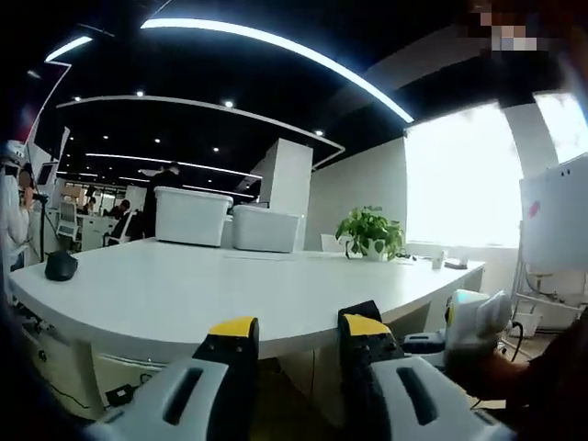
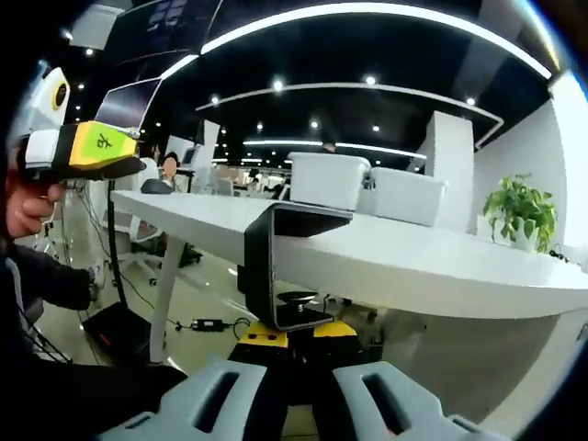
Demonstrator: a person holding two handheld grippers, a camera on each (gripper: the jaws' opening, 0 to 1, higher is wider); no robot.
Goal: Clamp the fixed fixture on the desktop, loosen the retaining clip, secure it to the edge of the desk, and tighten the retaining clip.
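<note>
On the white surface [image 2: 413,262], the edge carries the black C-shaped fixture [image 2: 280,266]: top arm lies on the surface top, lower arm sits under the edge, round screw pad between lower arm and underside. Gap between pad and underside hard to judge.

Same surface [image 1: 184,294] in the left gripper view, seen from just below its edge. Far side of it: two white bins [image 1: 193,216] side by side, also in the right gripper view [image 2: 329,180]. Right of the bins, a potted plant [image 1: 370,233], and again [image 2: 520,211]. Near the surface's left end, a black mouse-like object [image 1: 61,265].

Right claw [image 2: 297,335]: yellow-tipped jaws nearly together directly under the fixture's lower arm, touching or just beside the screw base. Cannot tell if it actually grips it.

Left claw [image 1: 298,338]: jaws apart, nothing between them, hanging just below the surface edge. The left gripper also shows at the left of the right gripper view, off the surface's far end, held by a hand [image 2: 28,207], a yellow-green label on its side.

The right gripper's white body shows at the right of the left gripper view, below the surface edge.
</note>
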